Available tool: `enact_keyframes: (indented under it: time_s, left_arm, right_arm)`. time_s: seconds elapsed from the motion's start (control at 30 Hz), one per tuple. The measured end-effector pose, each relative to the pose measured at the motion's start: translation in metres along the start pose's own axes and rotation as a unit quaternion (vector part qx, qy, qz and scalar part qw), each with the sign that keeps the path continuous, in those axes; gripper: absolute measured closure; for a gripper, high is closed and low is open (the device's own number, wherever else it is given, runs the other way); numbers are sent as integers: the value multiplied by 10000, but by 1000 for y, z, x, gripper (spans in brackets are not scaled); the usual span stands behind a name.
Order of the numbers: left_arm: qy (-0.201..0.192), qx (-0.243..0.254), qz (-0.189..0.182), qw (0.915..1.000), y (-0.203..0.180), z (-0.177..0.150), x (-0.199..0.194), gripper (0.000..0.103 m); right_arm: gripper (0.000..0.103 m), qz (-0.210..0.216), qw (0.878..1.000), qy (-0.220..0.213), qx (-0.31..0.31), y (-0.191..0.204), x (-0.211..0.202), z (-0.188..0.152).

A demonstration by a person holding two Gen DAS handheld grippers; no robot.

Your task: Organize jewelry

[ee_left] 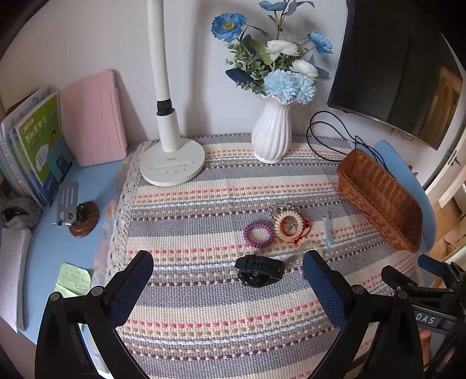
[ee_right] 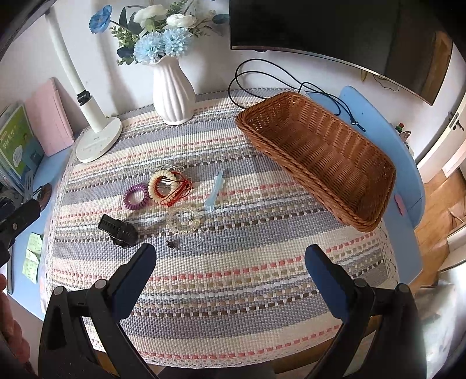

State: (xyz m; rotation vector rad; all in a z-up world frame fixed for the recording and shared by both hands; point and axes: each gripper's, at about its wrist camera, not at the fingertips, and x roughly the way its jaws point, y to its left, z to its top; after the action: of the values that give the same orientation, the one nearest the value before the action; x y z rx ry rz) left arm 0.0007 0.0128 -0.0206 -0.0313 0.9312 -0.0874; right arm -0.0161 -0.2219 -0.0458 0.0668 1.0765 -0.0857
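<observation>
A black watch (ee_left: 260, 270) (ee_right: 118, 229) lies on the striped cloth, just ahead of my open, empty left gripper (ee_left: 228, 266). Beyond it lie a purple coil hair tie (ee_left: 258, 234) (ee_right: 136, 196), a cream coil hair tie (ee_left: 288, 226) (ee_right: 161, 184) over a red cord bracelet (ee_right: 178, 191), a light blue hair clip (ee_left: 327, 230) (ee_right: 214, 191) and a clear bead bracelet (ee_right: 183, 220). The wicker basket (ee_left: 378, 199) (ee_right: 320, 154) stands empty at the right. My right gripper (ee_right: 230, 258) is open and empty above bare cloth.
A white lamp base (ee_left: 172, 163) (ee_right: 97, 142) and a white vase of blue flowers (ee_left: 271, 132) (ee_right: 173, 90) stand at the back. A monitor (ee_right: 335, 26) and black cable (ee_right: 262, 75) are behind the basket. Books (ee_left: 35, 145), a pink case (ee_left: 94, 119) and sticky notes (ee_left: 74, 280) lie left.
</observation>
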Motion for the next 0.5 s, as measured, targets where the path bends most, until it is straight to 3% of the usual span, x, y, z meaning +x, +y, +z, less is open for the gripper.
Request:
enact_keyframes:
  time_s: [0.33,0.5]
  left_arm:
    - [149,-242,-178,9994,5,-1,8,1]
    - [494,-711,-573,9946,12,11,41,1]
  right_arm:
    - [1,25,10000,53,51,-5,4,-3]
    - [1,35,9999,125,71,-9,9,-3]
